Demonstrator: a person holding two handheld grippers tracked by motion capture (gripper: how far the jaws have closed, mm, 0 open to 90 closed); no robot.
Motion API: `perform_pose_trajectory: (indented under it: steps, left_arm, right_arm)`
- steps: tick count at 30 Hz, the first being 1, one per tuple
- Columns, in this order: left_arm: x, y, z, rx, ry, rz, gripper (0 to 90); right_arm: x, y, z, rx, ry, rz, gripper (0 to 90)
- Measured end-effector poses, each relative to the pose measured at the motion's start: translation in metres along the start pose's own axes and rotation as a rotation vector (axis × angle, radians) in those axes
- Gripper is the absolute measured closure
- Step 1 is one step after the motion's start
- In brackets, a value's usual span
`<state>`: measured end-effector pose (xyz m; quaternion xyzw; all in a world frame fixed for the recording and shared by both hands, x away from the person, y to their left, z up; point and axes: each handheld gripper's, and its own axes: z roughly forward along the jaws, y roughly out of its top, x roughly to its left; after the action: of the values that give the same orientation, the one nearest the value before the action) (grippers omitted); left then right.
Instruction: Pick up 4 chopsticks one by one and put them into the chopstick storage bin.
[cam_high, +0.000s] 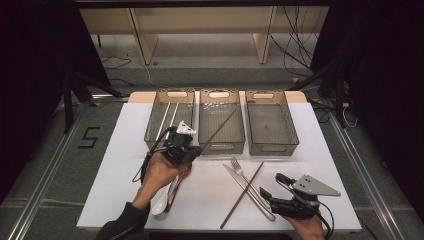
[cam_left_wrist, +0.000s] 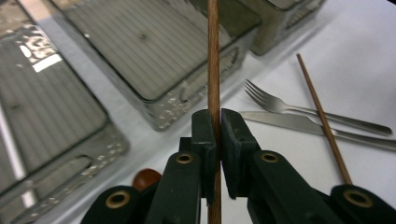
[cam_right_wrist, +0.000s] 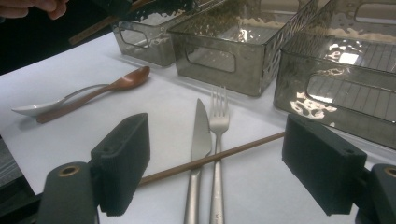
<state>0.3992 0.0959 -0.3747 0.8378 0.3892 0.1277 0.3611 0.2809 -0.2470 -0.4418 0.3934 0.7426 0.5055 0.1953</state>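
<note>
Tongs on the left (cam_left_wrist: 215, 123) clamp a brown chopstick (cam_left_wrist: 213, 56); right tongs (cam_right_wrist: 215, 163) gape wide, seemingly holding nothing.

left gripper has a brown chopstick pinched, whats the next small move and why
Probably carry it on over a bin and lower it in. The left gripper is shut on the brown chopstick, whose far end already reaches over the middle bin. Two pale chopsticks lie in the left bin, so that one may be the target.
</note>
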Motion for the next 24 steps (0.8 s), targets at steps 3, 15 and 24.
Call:
perform_pose_trajectory:
  steps: [3,15,24]
  left_arm:
    - [0.014,0.002,-0.001,-0.013,0.020,-0.025,84.1]
    - [0.060,0.012,-0.006,-0.051,0.094,-0.103,84.1]
    - [0.092,0.017,-0.004,-0.065,0.133,-0.161,84.0]
  right_arm:
    - [0.000,0.000,0.000,0.000,0.001,0.001,24.3]
    - [0.000,0.000,0.000,0.000,0.001,0.001,24.3]
    - [0.000,0.000,0.000,-0.001,0.002,0.001,24.3]
